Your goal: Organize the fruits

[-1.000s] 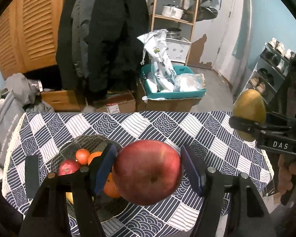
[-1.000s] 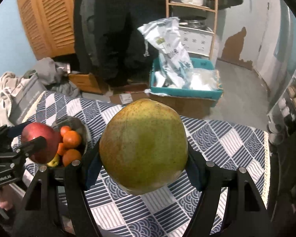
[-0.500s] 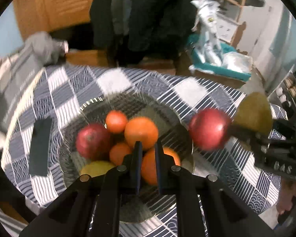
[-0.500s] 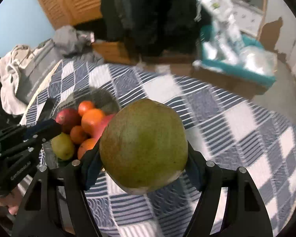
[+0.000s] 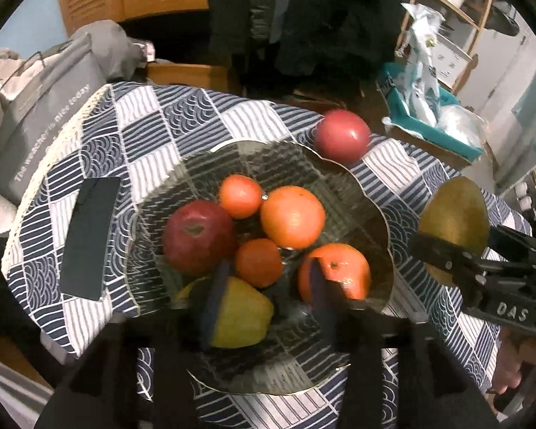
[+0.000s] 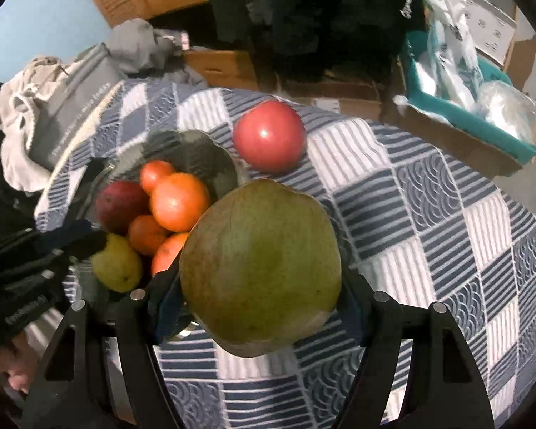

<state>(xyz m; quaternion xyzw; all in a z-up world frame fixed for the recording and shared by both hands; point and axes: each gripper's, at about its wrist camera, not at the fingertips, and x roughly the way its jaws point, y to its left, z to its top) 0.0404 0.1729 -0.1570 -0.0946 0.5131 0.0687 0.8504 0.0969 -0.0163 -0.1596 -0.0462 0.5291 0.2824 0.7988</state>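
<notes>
My right fingers (image 6: pixel 259 307) pinch the big green-brown mango (image 6: pixel 261 268) beside the glass fruit bowl (image 5: pixel 357 186); my left fingers (image 5: pixel 268 300) are opening, empty, above it. The round red apple (image 5: pixel 341 136) lies on the checked counter.

Four oranges (image 5: pixel 292 216), two apples (image 5: pixel 342 136), perhaps two pears (image 5: pixel 241 316).

**Apple out of my left gripper, both hands lower**

My left gripper (image 5: pixel 268 300) no longer holds the red apple (image 5: pixel 342 136); that apple now lies on the checked tablecloth (image 5: pixel 153 132) just past the far rim of the glass bowl (image 5: pixel 371 193), right of centre in the left view's upper half. The jaws, shut half a second ago, are opening again with nothing between them. Both views have tipped down: the bowl fills the left frame, and the background shelving has slid toward the upper right.
</notes>
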